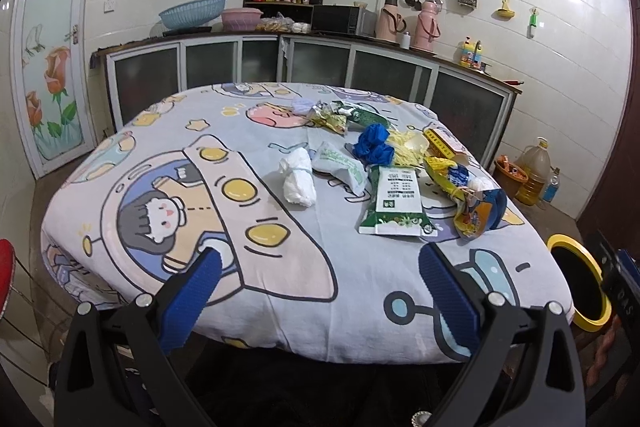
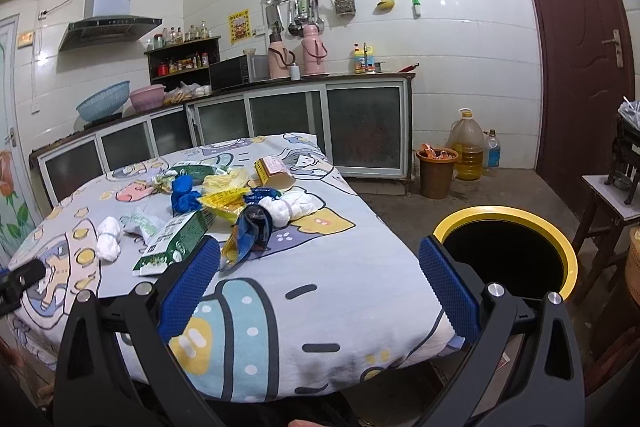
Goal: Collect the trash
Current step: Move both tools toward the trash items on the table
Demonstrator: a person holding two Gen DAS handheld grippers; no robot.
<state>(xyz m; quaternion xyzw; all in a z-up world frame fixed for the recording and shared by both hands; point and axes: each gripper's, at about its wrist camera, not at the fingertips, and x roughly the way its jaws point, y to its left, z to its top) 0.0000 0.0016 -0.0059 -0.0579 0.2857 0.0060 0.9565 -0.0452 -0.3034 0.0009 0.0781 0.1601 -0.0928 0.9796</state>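
Note:
Trash lies scattered on a table with a cartoon cloth (image 1: 280, 227): a white crumpled tissue (image 1: 298, 175), a green-and-white packet (image 1: 394, 201), a blue plastic wad (image 1: 374, 145), yellow wrappers (image 1: 408, 147), and an orange-blue snack bag (image 1: 478, 213). My left gripper (image 1: 320, 291) hangs open over the table's near edge, empty. My right gripper (image 2: 320, 279) is open too, empty, above the near right corner of the cloth (image 2: 320, 307). The green packet (image 2: 176, 241) and snack bag (image 2: 248, 231) lie just beyond its left finger. A yellow-rimmed black bin (image 2: 568, 259) stands on the floor to the right.
Kitchen counters (image 1: 280, 39) with cabinets run behind the table. A brown bucket (image 2: 436, 173), an oil jug (image 2: 468, 145) and a bottle stand by the wall. A wooden stool (image 2: 612, 203) and a dark door (image 2: 580, 47) are at the right. The yellow-rimmed bin (image 1: 560, 241) shows right of the table.

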